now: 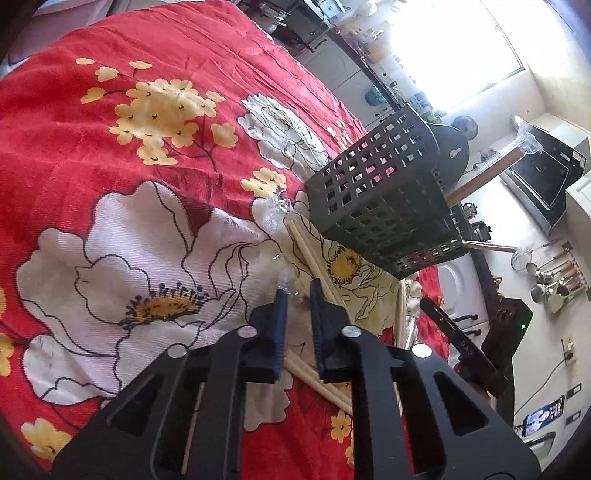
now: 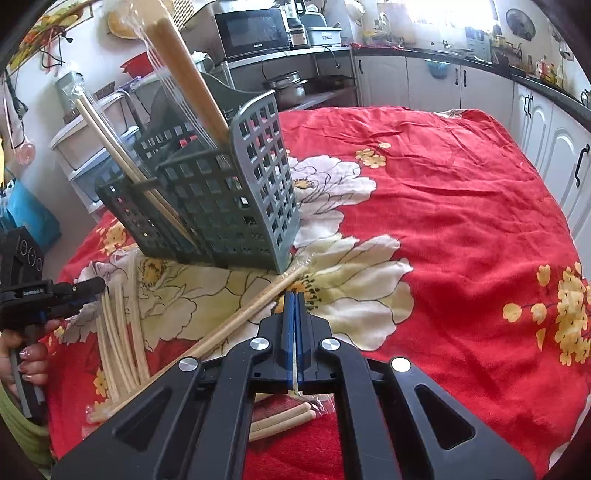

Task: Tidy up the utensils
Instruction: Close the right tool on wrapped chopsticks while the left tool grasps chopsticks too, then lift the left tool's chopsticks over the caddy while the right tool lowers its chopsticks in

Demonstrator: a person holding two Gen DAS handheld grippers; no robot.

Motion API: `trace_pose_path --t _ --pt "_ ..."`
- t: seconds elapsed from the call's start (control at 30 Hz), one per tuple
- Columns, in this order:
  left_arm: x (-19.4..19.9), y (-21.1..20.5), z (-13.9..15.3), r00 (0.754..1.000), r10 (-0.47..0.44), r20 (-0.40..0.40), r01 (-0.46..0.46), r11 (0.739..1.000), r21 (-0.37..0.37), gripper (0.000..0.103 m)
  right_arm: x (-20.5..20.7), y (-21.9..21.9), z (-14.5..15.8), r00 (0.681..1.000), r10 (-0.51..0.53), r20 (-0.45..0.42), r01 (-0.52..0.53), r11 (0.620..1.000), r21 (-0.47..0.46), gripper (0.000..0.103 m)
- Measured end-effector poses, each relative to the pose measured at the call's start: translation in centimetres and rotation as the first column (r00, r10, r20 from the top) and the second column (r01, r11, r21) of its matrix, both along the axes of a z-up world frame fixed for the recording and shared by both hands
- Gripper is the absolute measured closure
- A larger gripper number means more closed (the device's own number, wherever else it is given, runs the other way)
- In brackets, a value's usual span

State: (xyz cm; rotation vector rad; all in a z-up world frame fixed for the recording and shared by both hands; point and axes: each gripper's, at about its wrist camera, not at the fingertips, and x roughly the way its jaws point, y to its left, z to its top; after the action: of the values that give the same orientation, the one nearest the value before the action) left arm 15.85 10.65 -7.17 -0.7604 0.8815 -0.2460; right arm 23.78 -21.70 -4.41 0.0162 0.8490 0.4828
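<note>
A dark perforated utensil basket (image 1: 384, 206) (image 2: 221, 192) stands on the red floral tablecloth (image 1: 140, 147) (image 2: 443, 221), holding a thick wooden handle (image 2: 184, 70) and a thin wrapped stick (image 2: 125, 162). Plastic-wrapped chopsticks (image 1: 314, 254) (image 2: 243, 317) lie in front of it. My left gripper (image 1: 298, 295) is open just above these chopsticks. My right gripper (image 2: 294, 295) is shut on something thin and pale between its pads; I cannot tell what. A bundle of pale sticks (image 2: 122, 332) lies at the left, and more wooden sticks (image 2: 280, 421) lie under the right gripper.
The left gripper and the hand holding it (image 2: 33, 317) show at the left edge of the right wrist view. Kitchen counters, a microwave (image 2: 255, 33) and cabinets (image 2: 554, 147) surround the table. Hanging utensils (image 1: 554, 280) are on the far wall.
</note>
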Motion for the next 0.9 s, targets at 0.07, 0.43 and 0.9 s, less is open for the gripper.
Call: trace_pose_path --t 0.07,0.43,0.9 --pt "-0.1 0.1 0.1 1.0 -0.002 0.006 0.002 1.0 -0.001 0.1 0.0 0.0 0.4 1.0 0.005 0.003 -0.005 1.0 0.008 0.102" --pt "-1.0 0.1 3.6 0.993 0.001 0.121 -0.006 0.999 0.044 0.101 -1.5 -0.1 3.7 0.997 0.018 0.072 -0.023 0.997 0.073 0.102" --pt "-2.2 -0.7 10.0 0.956 -0.031 0.293 0.004 0.996 0.092 0.102 -5.9 1.6 11.3 0.961 0.089 0.262 -0.119 0.988 0.102 0.103"
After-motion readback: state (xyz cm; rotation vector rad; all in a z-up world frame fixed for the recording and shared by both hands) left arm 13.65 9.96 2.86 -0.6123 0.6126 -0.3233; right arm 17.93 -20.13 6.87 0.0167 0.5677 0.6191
